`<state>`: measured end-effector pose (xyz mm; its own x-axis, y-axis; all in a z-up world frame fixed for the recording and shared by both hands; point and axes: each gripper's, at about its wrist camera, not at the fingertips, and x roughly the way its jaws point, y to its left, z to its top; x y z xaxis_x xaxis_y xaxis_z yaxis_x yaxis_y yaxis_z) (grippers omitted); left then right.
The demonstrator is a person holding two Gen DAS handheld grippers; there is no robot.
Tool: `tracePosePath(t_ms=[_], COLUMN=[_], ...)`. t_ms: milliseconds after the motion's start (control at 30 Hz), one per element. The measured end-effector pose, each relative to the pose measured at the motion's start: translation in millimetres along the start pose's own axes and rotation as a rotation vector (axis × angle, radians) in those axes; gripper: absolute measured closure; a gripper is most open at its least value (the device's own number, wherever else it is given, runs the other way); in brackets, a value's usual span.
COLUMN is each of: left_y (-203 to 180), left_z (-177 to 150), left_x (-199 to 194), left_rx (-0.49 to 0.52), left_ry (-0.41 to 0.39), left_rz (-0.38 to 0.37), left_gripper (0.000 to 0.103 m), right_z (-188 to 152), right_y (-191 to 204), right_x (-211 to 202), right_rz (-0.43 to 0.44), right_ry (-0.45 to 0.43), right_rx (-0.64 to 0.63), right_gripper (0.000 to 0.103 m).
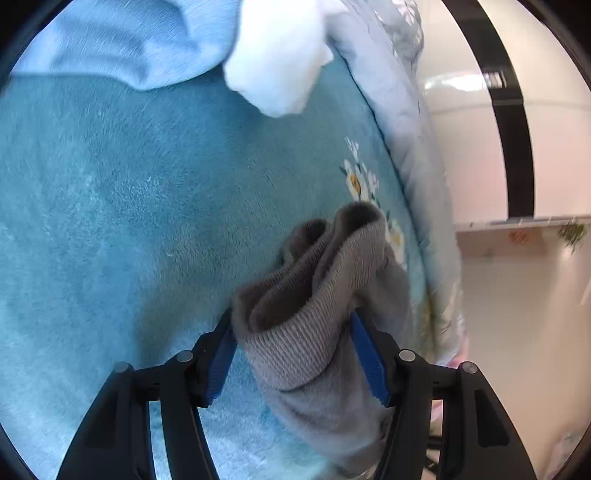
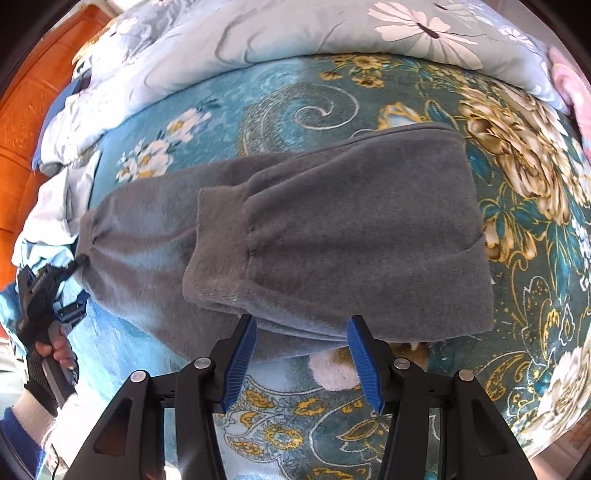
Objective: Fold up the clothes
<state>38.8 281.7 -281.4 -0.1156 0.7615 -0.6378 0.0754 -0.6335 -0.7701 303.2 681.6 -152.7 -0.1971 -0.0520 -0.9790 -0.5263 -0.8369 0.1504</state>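
Your left gripper [image 1: 291, 354] is clamped on the ribbed cuff [image 1: 314, 295] of the grey fleece trousers [image 2: 332, 240], right gripper [image 2: 301, 354] hangs open just over their folded near edge: pull harder and the fold drags apart.

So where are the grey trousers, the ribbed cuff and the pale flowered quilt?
grey trousers [image 2: 369, 229]: right wrist view, on the folded leg's fleece.
ribbed cuff [image 1: 314, 295]: left wrist view, on the ribbing between the blue pads.
flowered quilt [image 2: 295, 26]: right wrist view, on its pale cover.
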Motion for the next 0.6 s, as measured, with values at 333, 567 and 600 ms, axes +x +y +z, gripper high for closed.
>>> tracePosePath(t_ms=[333,567,600], left_y=[17,5,0], left_z=[7,-3,-4], left_x=[2,-15,-18], left_rx=[-0.016,-0.002,0.019], left_ry=[0.005,-0.025,-0.03], left_rz=[-0.081,-0.011,0.01], left_gripper=[0.058,0.075,0.078], right_z=[7,15,15], right_y=[31,43,45], right_x=[0,1,0], right_rz=[-0.033,-0.031,-0.031], right_ry=[0.02,0.027,0.028], right_rx=[-0.109,-0.122,-0.126], right_gripper=[0.048,0.048,0.048])
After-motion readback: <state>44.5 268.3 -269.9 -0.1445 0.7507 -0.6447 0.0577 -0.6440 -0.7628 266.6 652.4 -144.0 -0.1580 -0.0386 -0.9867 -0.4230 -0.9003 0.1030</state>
